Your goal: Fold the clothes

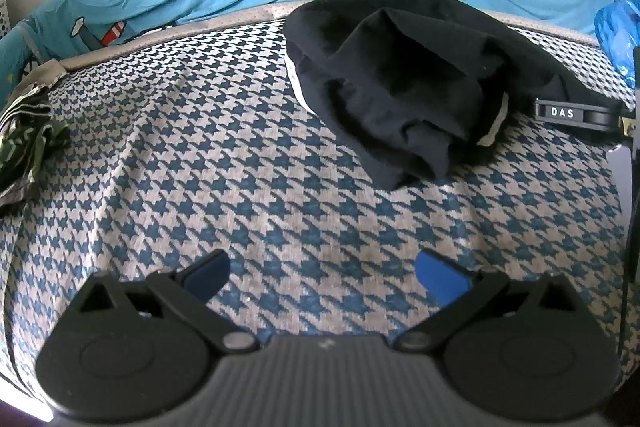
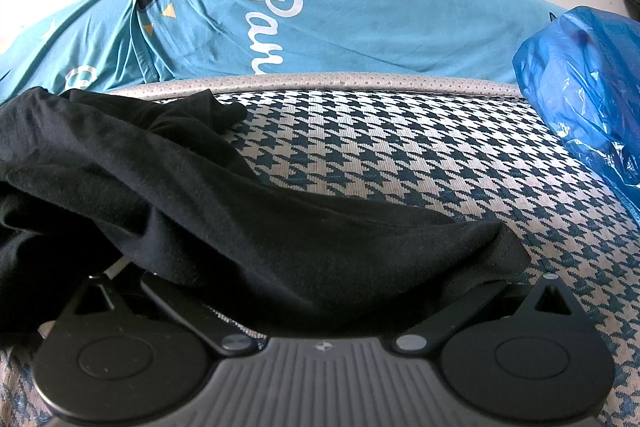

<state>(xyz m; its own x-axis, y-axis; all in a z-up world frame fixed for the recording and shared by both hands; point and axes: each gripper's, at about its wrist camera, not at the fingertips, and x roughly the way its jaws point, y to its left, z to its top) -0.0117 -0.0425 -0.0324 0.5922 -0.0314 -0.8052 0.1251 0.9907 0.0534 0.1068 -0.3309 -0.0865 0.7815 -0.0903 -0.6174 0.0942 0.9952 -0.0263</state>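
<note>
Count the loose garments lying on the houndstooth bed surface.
2: a black garment crumpled at the far right, and a green patterned garment at the left edge. More may lie outside both views.

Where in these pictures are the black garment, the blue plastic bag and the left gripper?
black garment (image 1: 400, 67): left wrist view, middle of the crumpled heap.
blue plastic bag (image 2: 580, 87): right wrist view, its crinkled side.
left gripper (image 1: 322, 277): left wrist view, between its open fingertips.

**Materials and finishes**

The black garment (image 2: 248, 227) is seen as soft, matt knit cloth; the houndstooth cover (image 1: 248, 163) is shown as coarse woven fabric; the teal sheet (image 2: 340, 39) is rendered smooth, faintly sheened; the blue bag (image 2: 588, 87) is marked by glossy, crinkled plastic.
</note>
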